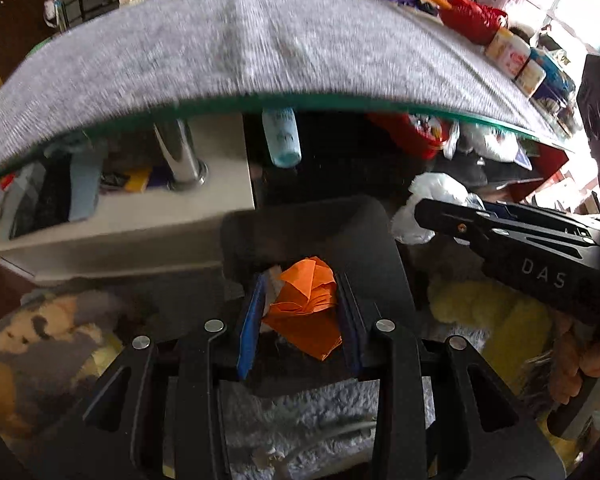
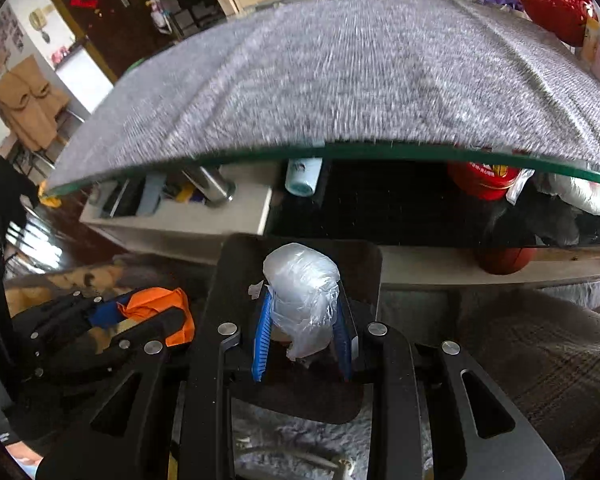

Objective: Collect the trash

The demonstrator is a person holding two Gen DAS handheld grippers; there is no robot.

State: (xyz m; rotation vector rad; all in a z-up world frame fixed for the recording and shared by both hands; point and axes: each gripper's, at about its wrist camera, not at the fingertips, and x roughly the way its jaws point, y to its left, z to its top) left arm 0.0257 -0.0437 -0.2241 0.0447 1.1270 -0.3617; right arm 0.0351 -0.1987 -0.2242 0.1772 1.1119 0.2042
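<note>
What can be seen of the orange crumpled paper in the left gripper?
The orange crumpled paper is a bright, matte sheet folded and creased into a loose wad with sharp ridges. It sits clamped between the blue pads of the left gripper, bulging out above them and hanging a little below. It is held in the air over a dark bin in front of the table. From the right wrist view it shows as an orange lump sticking out of that gripper's jaws.

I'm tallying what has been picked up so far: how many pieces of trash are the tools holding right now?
2. The crumpled orange paper is clamped in the left tool; the crumpled clear plastic is clamped in the right tool. Both hang over the black bin. Anything already inside it is hidden.
</note>
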